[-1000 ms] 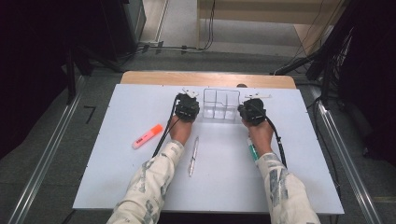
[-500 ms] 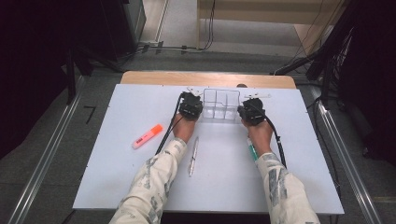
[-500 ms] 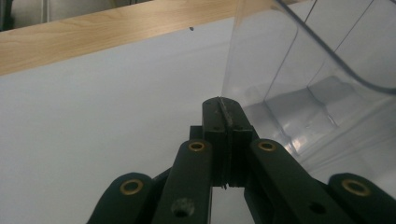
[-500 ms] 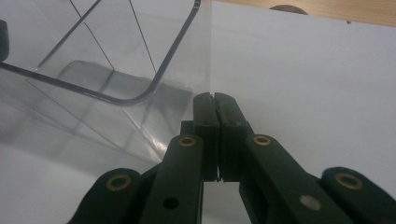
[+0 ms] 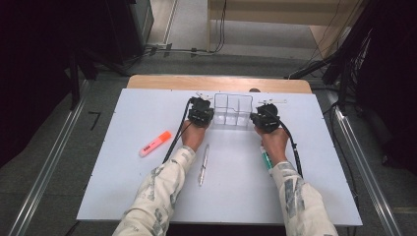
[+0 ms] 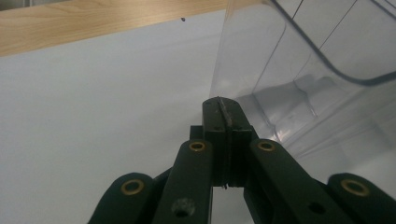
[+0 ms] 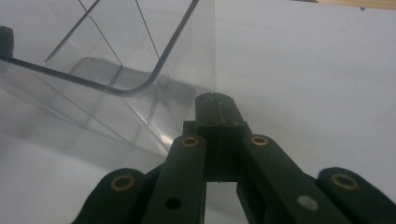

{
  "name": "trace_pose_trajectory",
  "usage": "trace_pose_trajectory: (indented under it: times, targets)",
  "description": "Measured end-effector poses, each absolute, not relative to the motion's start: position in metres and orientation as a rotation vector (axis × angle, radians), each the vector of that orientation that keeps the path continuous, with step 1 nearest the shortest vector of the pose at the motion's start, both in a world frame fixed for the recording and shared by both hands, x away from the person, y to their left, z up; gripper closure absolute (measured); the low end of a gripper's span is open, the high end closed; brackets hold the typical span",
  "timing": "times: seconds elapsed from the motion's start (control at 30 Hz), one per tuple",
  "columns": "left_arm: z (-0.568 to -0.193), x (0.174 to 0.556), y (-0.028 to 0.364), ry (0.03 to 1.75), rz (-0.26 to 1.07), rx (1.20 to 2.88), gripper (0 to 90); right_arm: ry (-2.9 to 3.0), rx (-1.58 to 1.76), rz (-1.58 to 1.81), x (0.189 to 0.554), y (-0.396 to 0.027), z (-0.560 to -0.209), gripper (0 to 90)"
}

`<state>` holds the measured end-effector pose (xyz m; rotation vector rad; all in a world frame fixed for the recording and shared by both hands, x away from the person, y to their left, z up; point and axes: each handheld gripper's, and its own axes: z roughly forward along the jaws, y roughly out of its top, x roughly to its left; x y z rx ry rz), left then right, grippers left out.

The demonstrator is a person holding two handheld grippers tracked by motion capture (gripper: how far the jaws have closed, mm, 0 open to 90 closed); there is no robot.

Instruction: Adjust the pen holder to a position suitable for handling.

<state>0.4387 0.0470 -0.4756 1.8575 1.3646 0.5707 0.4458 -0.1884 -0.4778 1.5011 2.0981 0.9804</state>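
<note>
**Closed grippers flank clear organizer**

The left gripper (image 5: 202, 112) and right gripper (image 5: 264, 118), both with jaws shut on nothing, sit just beside the ends of the clear plastic organizer (image 5: 233, 110) at the table's (image 5: 123, 172) far edge. Light, stiff and likely slippery, it is best gripped by its thin walls.

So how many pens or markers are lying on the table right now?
3. An orange highlighter lies at the left, a silver pen lies between the person's forearms, and a green-and-white marker lies partly under the right wrist. Others could be hidden beneath the arms.
</note>
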Motion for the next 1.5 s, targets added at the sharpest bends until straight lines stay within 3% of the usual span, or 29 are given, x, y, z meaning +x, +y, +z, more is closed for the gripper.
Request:
trace_pose_trajectory:
  times: [0.77,1.5]
  targets:
    - [-0.471,0.399,0.049,1.338,0.502,1.888,90.0,2.135,1.463,1.067,0.409,-0.199,-0.471,88.4]
    - [-0.468,0.367,0.047,1.291,0.532,1.907,90.0,2.161,1.418,1.071,0.382,-0.205,-0.467,88.4]
